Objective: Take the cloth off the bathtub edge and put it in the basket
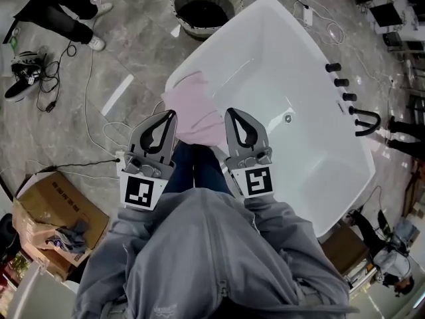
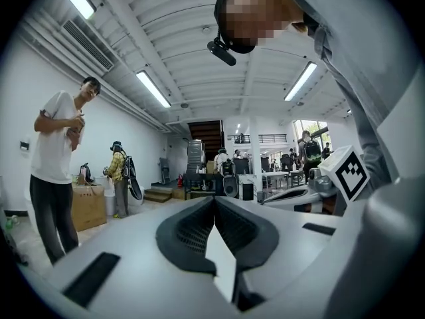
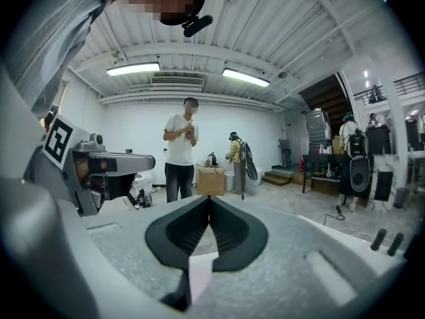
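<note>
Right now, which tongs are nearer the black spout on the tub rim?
Right. The right tongs are at the right edge of the pink cloth, with the spout off to their right across the tub. The left tongs are at the cloth's left side, farther away.

Found no legible words or numbers. Noted only coded square markers [image 1: 141, 191] on left gripper [image 1: 170, 114] and right gripper [image 1: 230, 111]. Could not read small print on cardboard box [image 1: 60, 208].

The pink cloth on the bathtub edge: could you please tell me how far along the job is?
Nothing done: the cloth drapes the bathtub rim. Nothing in hand: left gripper and right gripper hover near it, jaws shut, empty. Left: grasping it, carrying it to the basket.
</note>
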`<state>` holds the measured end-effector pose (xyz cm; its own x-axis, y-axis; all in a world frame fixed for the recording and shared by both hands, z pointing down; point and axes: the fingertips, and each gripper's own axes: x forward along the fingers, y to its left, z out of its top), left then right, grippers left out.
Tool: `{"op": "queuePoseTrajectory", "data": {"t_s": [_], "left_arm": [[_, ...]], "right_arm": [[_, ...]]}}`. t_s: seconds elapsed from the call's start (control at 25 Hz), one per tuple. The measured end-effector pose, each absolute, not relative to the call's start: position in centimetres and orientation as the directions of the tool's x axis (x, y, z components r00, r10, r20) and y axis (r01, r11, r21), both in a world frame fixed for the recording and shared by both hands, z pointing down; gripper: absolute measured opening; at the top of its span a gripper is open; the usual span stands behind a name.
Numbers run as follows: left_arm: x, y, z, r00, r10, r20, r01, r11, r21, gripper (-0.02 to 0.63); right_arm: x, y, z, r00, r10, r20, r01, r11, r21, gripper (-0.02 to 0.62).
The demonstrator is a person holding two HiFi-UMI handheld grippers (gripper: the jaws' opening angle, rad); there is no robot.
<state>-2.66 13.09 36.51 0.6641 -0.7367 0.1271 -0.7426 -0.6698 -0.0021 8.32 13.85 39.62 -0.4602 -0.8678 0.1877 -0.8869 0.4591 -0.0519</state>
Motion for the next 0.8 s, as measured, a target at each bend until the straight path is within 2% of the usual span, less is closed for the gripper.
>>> {"op": "queuePoseTrajectory", "data": {"t_s": [0.4, 0.6, 0.8], "left_arm": [[-2.4, 12.0, 42.7, 0.699, -0.691, 0.182, -0.709, -0.704, 0.048, 0.006], [-1.7, 12.0, 47.0, 0.719, -0.646, 0.255, -0.676, -0.736, 0.043, 0.006], [-1.7, 12.5, 50.9, 0.736, -0.600, 0.313, -0.645, -0.762, 0.055, 0.006]], "right_arm": [[8.0, 13.4, 46.3, -0.459, -0.842, 0.284, -0.884, 0.464, -0.054, 0.005], [7.3, 13.5, 50.4, -0.495, -0.810, 0.315, -0.858, 0.513, -0.030, 0.005], [7.1, 14.0, 54.5, -0.476, -0.794, 0.377, -0.870, 0.487, -0.075, 0.005]]}}
